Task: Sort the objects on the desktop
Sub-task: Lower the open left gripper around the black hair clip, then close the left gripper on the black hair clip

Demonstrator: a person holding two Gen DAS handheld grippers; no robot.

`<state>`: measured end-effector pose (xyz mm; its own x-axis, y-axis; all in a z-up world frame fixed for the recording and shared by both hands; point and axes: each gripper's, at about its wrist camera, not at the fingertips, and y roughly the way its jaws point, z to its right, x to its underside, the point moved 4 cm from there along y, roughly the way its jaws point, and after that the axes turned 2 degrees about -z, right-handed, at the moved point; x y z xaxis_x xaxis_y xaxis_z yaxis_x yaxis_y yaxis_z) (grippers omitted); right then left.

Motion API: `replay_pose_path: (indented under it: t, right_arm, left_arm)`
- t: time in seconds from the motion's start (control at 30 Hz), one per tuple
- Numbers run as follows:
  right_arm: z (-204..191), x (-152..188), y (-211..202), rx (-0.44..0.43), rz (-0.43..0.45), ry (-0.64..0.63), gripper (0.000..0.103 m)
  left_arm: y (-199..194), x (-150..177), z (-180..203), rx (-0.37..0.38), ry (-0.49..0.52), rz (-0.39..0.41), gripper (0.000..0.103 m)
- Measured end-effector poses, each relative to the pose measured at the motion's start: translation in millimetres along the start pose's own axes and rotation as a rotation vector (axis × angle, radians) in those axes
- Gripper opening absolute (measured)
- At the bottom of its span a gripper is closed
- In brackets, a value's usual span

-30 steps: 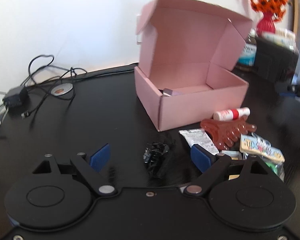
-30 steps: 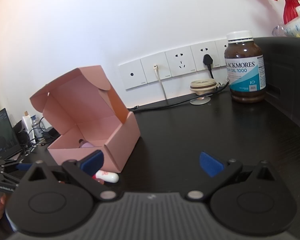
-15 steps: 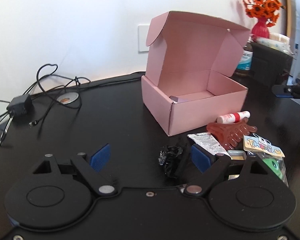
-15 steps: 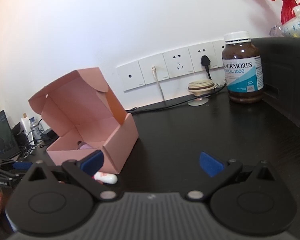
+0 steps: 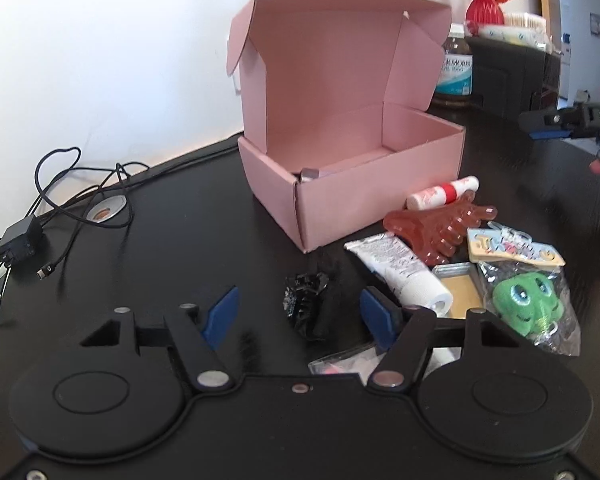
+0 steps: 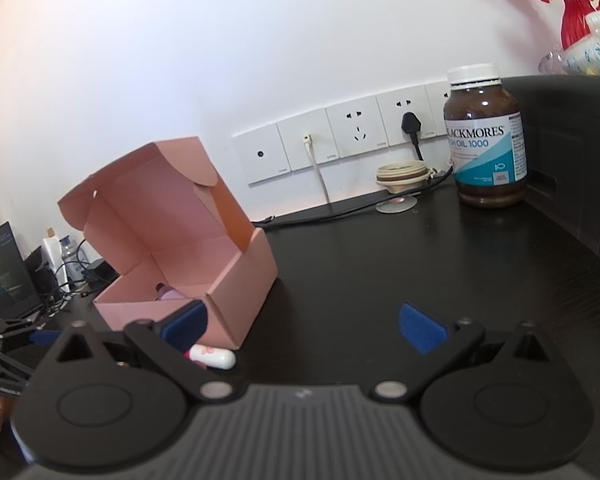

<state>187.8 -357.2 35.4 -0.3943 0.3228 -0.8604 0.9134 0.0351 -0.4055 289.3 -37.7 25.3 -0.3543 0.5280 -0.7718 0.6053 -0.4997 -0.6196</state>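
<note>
A: Left wrist view: left gripper (image 5: 300,314) jaws, just closing, straddle the black clip (image 5: 306,304) without gripping yet.

B: Squeeze, then carry it to the pink box (image 5: 352,176) at twelve o'clock; right gripper (image 6: 304,326) gapes empty.

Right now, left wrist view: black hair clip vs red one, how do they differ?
The black hair clip sits alone between the left gripper pads, untouched; the red hair clip lies further back among the clutter, against the white tube. Black is opaque and smaller; red is translucent and wider. Both rest on the table, outside the pink box.
</note>
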Motion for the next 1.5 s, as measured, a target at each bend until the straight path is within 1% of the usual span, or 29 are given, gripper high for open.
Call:
replay_pose_path:
  t: [0.2,0.37,0.53,0.6,0.77,0.97,1.0,1.03,1.27,1.5]
  right_arm:
    - [-0.9,0.0,-0.1,0.000,0.000,-0.006,0.102]
    - [-0.3,-0.2,-0.1,-0.002,-0.001,0.000,0.102]
    - [0.0,-0.3,-0.5,-0.003,0.002,0.003,0.102]
    - [-0.2,-0.3,-0.4,-0.003,0.002,0.003,0.102]
    - [-0.1,-0.4,-0.8,-0.005,0.004,0.004,0.102]
    - [0.6,-1.2,-0.7,-0.006,0.004,0.008,0.102]
    - [0.6,-1.2,-0.6,-0.006,0.004,0.008,0.102]
    - [0.6,-1.1,-0.6,-0.007,0.004,0.008,0.102]
    - [0.6,-1.0,-0.8,-0.010,0.006,0.009,0.102]
    - [0.4,-0.8,-0.5,-0.012,0.001,0.005,0.102]
  left_arm:
    - [2.7,-1.1,2.5,-0.015,0.014,-0.007,0.068]
    - [6.6,-3.9,0.7,-0.027,-0.005,-0.014,0.068]
    - [7.4,-3.8,-1.2,-0.029,-0.021,-0.014,0.064]
    - [7.3,-3.9,-1.4,-0.023,-0.027,-0.014,0.058]
    - [7.3,-4.4,0.1,-0.026,-0.027,-0.012,0.056]
    - [6.7,-4.2,3.5,-0.010,-0.022,-0.004,0.037]
    - [6.5,-4.0,3.9,-0.011,-0.021,-0.003,0.029]
    - [6.5,-3.8,4.3,-0.013,-0.020,-0.002,0.027]
    - [5.1,-3.3,5.2,-0.042,-0.017,0.007,0.026]
    - [-2.0,-2.0,-1.4,-0.041,-0.060,0.048,0.026]
